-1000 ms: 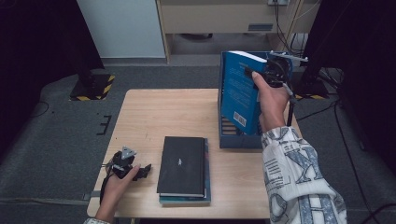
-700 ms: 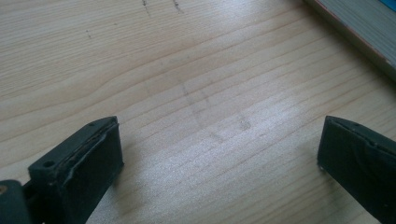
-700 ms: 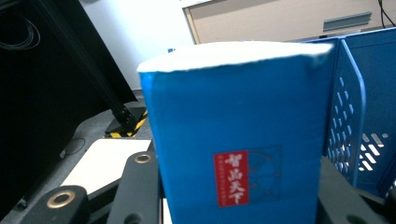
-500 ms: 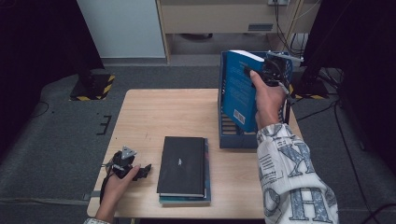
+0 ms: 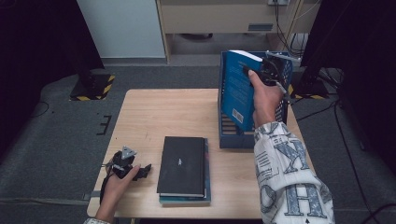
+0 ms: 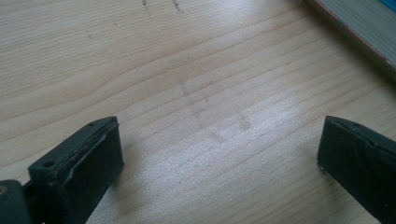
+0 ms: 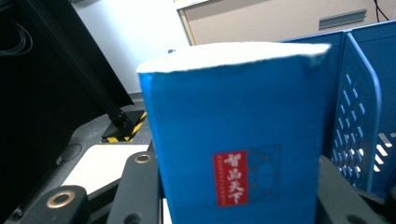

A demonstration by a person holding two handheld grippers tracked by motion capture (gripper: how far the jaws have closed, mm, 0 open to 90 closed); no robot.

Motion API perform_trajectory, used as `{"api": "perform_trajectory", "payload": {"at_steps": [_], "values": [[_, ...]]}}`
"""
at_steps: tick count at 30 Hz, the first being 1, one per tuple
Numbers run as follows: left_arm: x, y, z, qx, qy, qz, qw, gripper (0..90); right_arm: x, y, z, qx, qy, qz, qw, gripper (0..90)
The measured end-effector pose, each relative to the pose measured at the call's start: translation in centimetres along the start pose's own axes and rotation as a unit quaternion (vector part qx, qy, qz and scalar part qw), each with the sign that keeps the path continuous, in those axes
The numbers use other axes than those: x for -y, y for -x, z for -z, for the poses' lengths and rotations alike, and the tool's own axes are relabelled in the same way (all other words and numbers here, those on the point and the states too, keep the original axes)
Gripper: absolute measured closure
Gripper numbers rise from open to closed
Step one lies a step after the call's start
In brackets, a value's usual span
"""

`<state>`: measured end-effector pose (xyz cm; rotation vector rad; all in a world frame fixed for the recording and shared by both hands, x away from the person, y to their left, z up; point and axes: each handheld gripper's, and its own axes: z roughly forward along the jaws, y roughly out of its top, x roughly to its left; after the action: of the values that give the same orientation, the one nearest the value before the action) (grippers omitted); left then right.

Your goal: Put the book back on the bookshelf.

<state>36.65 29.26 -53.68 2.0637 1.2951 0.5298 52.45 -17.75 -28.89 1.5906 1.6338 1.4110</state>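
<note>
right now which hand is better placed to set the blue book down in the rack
Right. The right gripper is shut on the blue book, upright over the blue rack. The left gripper rests open on the table, left of the black book, far from the rack.

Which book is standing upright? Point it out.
The blue book clamped in the right gripper, held upright over the blue rack. The black book lies flat on another book on the table.

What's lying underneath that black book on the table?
Under the black book lies another book; just its bluish edge peeks out along the right side and front. Its cover is hidden, and whether anything lies beneath it cannot be seen.
</note>
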Motion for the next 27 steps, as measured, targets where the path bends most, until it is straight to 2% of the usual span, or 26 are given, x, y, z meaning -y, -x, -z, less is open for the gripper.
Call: {"api": "perform_trajectory", "payload": {"at_steps": [18, 27], "values": [[0.0, 0.0, 0.0, 0.000, 0.000, 0.000, 1.0000, 0.0, 0.8, -0.5, -2.0, 0.009, -0.004, 0.004, 0.9999, 59.9], [-0.1, 0.0, 0.0, 0.001, 0.000, 0.000, 1.0000, 0.0, 1.5, -0.6, -2.8, 0.013, -0.001, 0.015, 0.9998, 59.9]]}}
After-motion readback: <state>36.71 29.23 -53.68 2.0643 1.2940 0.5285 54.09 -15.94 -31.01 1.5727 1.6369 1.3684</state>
